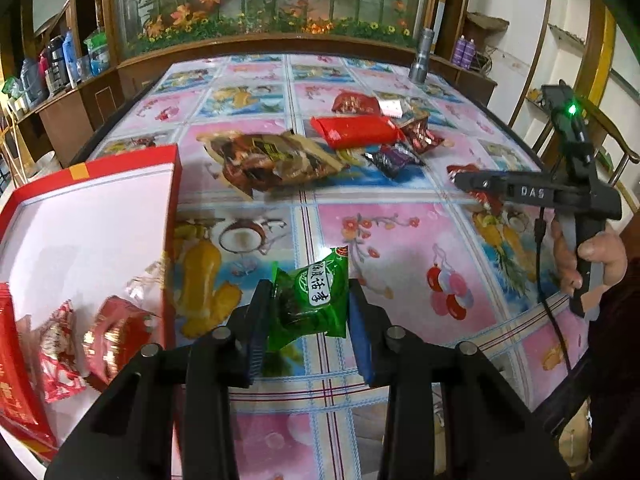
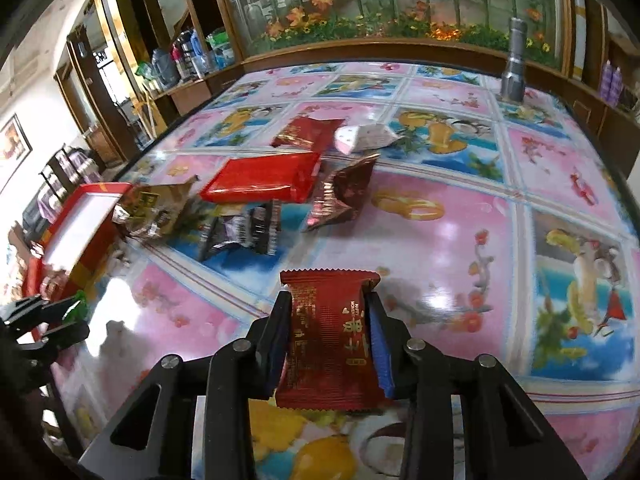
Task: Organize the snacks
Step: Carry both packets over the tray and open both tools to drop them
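Left wrist: green snack packet (image 1: 310, 296) clamped between jaws — right's grip red packet (image 2: 334, 336).

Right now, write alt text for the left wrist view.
Left gripper clamps a green snack above the floral table. A red box with red packets sits left; more snacks lie ahead.

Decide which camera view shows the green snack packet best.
The left wrist view: the green packet fills the centre, gripped in the left tongs, its label readable. The right wrist view shows only a green sliver at its left edge.
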A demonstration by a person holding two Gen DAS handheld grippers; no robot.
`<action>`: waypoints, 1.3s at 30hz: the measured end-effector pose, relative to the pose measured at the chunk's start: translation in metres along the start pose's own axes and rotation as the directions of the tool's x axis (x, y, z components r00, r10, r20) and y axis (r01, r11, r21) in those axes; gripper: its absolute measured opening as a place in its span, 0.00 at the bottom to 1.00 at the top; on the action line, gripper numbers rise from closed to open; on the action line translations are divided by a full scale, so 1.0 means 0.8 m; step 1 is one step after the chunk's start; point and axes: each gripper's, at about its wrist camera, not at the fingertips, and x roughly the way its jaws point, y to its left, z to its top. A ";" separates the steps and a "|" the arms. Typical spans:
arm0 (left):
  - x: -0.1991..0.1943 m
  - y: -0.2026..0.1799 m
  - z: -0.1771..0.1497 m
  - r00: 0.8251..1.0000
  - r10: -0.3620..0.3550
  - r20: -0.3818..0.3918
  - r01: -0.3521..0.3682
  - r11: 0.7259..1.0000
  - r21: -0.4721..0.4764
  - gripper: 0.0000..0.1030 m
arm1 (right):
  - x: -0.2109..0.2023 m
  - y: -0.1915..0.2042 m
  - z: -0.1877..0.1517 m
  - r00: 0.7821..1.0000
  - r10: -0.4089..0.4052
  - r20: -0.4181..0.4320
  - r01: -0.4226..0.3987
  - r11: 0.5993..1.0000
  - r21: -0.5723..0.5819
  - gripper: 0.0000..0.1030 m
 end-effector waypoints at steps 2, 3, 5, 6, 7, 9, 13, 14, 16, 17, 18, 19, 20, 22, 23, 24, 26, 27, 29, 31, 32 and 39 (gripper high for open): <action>-0.009 0.004 0.003 1.000 0.010 0.016 -0.010 1.000 -0.002 0.33 | -0.002 0.008 0.001 1.000 0.021 0.012 -0.021 1.000 -0.009 0.36; -0.014 0.006 0.004 0.999 0.020 0.027 -0.019 1.000 -0.002 0.33 | -0.003 0.012 0.003 0.999 0.044 0.019 -0.044 0.999 -0.006 0.36; -0.023 0.012 0.007 0.998 0.049 0.048 -0.050 0.999 0.000 0.33 | -0.005 0.019 0.004 0.995 0.099 0.029 -0.099 0.995 0.005 0.36; -0.028 0.016 0.008 0.996 0.063 0.058 -0.063 0.998 -0.002 0.33 | -0.007 0.023 0.006 0.991 0.128 0.037 -0.129 0.992 0.010 0.36; -0.032 0.021 0.009 0.995 0.073 0.066 -0.073 0.997 -0.004 0.33 | -0.008 0.027 0.007 0.986 0.160 0.046 -0.161 0.987 0.016 0.36; -0.042 0.034 0.010 0.991 0.106 0.086 -0.105 0.994 -0.015 0.33 | -0.008 0.039 0.013 0.970 0.237 0.061 -0.239 0.970 0.036 0.36; -0.057 0.071 0.010 0.981 0.162 0.107 -0.155 0.986 -0.069 0.33 | 0.005 0.078 0.023 0.945 0.322 0.061 -0.324 0.945 0.037 0.35; -0.060 0.081 0.009 0.979 0.174 0.111 -0.165 0.983 -0.083 0.33 | 0.010 0.094 0.026 0.939 0.338 0.057 -0.340 0.940 0.026 0.35; -0.065 0.100 0.005 0.974 0.200 0.109 -0.189 0.976 -0.105 0.33 | 0.019 0.124 0.030 0.925 0.376 0.047 -0.377 0.926 0.008 0.35; -0.067 0.110 0.002 0.971 0.215 0.106 -0.203 0.972 -0.120 0.33 | 0.026 0.145 0.033 0.916 0.399 0.040 -0.399 0.917 -0.007 0.35; -0.068 0.117 0.000 0.969 0.225 0.103 -0.211 0.969 -0.127 0.33 | 0.029 0.157 0.033 0.911 0.411 0.037 -0.411 0.911 -0.016 0.35; -0.068 0.124 -0.002 0.967 0.234 0.101 -0.220 0.966 -0.133 0.33 | 0.034 0.173 0.035 0.902 0.430 0.031 -0.429 0.903 -0.026 0.35; -0.069 0.130 -0.005 0.964 0.246 0.097 -0.232 0.963 -0.140 0.33 | 0.039 0.191 0.037 0.893 0.449 0.024 -0.448 0.893 -0.037 0.35; -0.072 0.143 -0.012 0.961 0.263 0.089 -0.247 0.956 -0.156 0.33 | 0.046 0.222 0.038 0.880 0.475 0.014 -0.474 0.879 -0.057 0.35; -0.073 0.150 -0.016 0.959 0.271 0.084 -0.255 0.952 -0.168 0.33 | 0.050 0.240 0.039 0.874 0.487 0.011 -0.485 0.872 -0.066 0.35; -0.074 0.158 -0.019 0.957 0.280 0.079 -0.263 0.948 -0.181 0.33 | 0.054 0.254 0.040 0.869 0.495 0.009 -0.494 0.867 -0.071 0.35; -0.076 0.171 -0.024 0.954 0.294 0.067 -0.276 0.940 -0.198 0.33 | 0.064 0.283 0.042 0.860 0.510 -0.004 -0.509 0.857 -0.084 0.35; -0.076 0.177 -0.025 0.951 0.303 0.058 -0.285 0.936 -0.205 0.33 | 0.070 0.298 0.043 0.858 0.514 -0.015 -0.513 0.854 -0.088 0.36; -0.079 0.188 -0.030 0.945 0.324 0.047 -0.307 0.926 -0.219 0.34 | 0.083 0.322 0.044 0.855 0.517 -0.039 -0.518 0.850 -0.093 0.36; -0.081 0.194 -0.033 0.941 0.337 0.039 -0.320 0.920 -0.228 0.36 | 0.094 0.344 0.043 0.857 0.510 -0.067 -0.515 0.851 -0.105 0.38; -0.082 0.198 -0.035 0.938 0.344 0.037 -0.327 0.916 -0.234 0.36 | 0.100 0.356 0.043 0.861 0.503 -0.076 -0.509 0.853 -0.116 0.38; -0.091 0.217 -0.044 0.912 0.410 0.008 -0.392 0.878 -0.275 0.53 | 0.106 0.386 0.056 0.832 0.552 -0.063 -0.556 0.825 -0.101 0.41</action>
